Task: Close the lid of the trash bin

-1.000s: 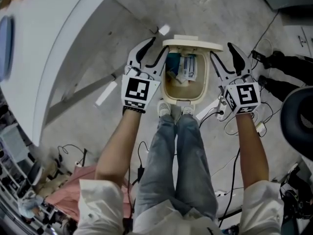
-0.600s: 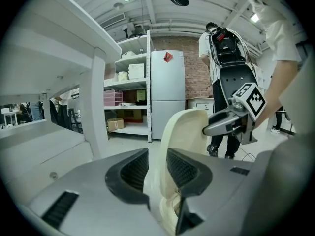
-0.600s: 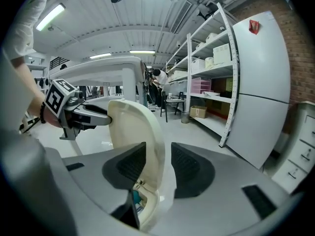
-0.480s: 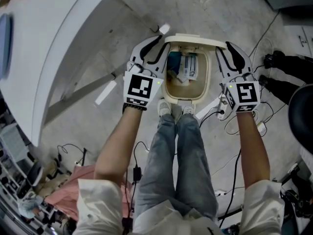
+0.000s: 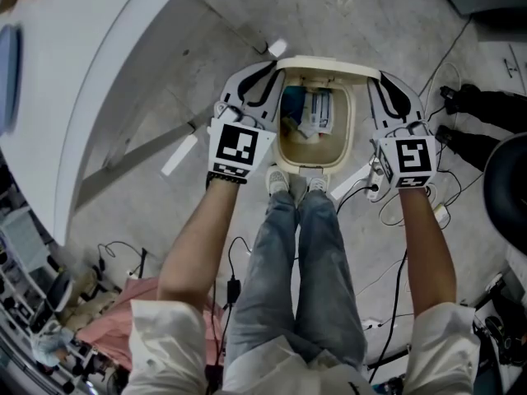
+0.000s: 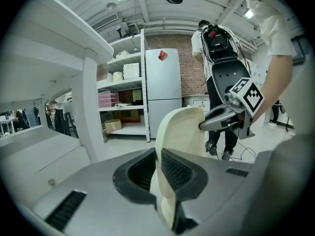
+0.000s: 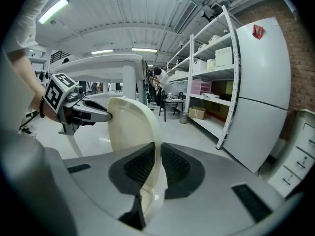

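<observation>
A cream trash bin [image 5: 284, 151] stands on the floor in front of the person's shoes, with packaging [image 5: 311, 113] inside. Its lid [image 5: 329, 62] stands upright at the bin's far edge. My left gripper [image 5: 276, 71] is at the lid's left edge and my right gripper [image 5: 375, 81] at its right edge. Both sets of jaws are closing. In the left gripper view the lid [image 6: 181, 127] runs between the jaws and the dark pads [image 6: 177, 170] press on it. The right gripper view shows the lid [image 7: 129, 124] pinched by its pads [image 7: 173, 165] the same way.
A large white curved structure [image 5: 90, 72] fills the left. Cables and a power strip [image 5: 375, 189] lie on the floor at the right, beside black shoes [image 5: 478, 105] and a dark chair [image 5: 506, 196]. A fridge [image 6: 163, 90] and shelving [image 6: 123, 92] stand beyond.
Both grippers' jaws have narrowed from wide open and come in onto the lid's two side edges. The hands themselves have hardly shifted.
</observation>
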